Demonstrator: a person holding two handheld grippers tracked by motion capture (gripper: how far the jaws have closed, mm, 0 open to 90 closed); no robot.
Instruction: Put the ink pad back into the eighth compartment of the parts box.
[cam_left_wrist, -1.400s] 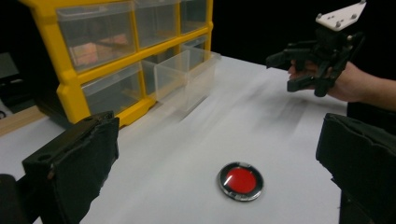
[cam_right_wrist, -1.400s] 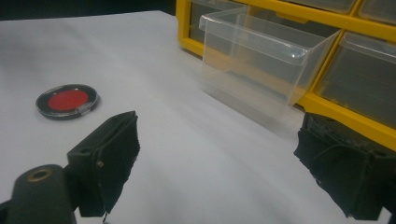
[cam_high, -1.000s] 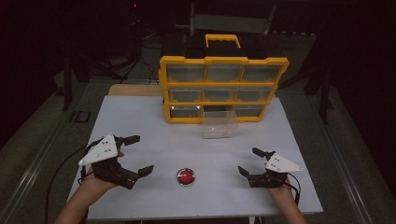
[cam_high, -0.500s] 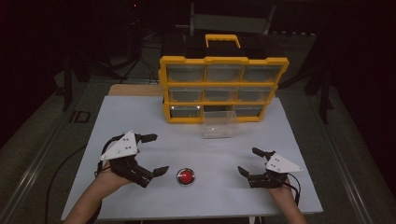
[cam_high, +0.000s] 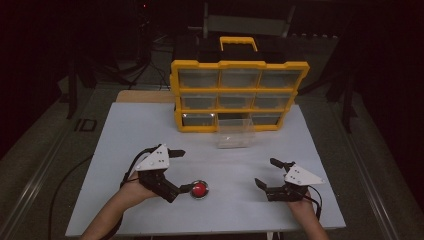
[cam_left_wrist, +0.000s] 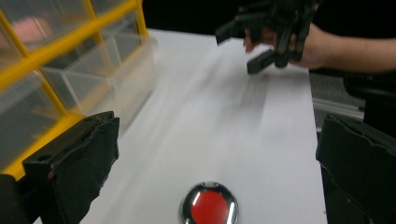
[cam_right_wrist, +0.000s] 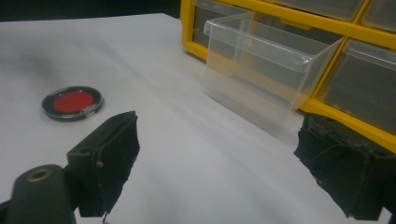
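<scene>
A small round red disc with a dark rim (cam_high: 199, 189) lies on the white table (cam_high: 150, 125), near the front. My left gripper (cam_high: 181, 171) is open just left of the disc, and its near jaw almost touches it. In the left gripper view the disc (cam_left_wrist: 210, 206) lies low between the wide-apart jaws of that gripper (cam_left_wrist: 219, 135). My right gripper (cam_high: 267, 173) is open at the front right and holds nothing. The right gripper view has the disc (cam_right_wrist: 72, 102) at far left and a clear plastic drawer (cam_right_wrist: 266, 60) ahead of the open right gripper (cam_right_wrist: 219, 140).
A yellow drawer cabinet (cam_high: 237, 95) with clear drawers stands at the back of the table. The clear drawer (cam_high: 235, 132) sits out on the table in front of the cabinet's bottom middle slot. In the left gripper view the right hand and its gripper (cam_left_wrist: 275, 28) are farther off.
My left gripper has moved right and slightly forward until its jaws flank the red disc. The right gripper, disc and drawer have stayed put.
</scene>
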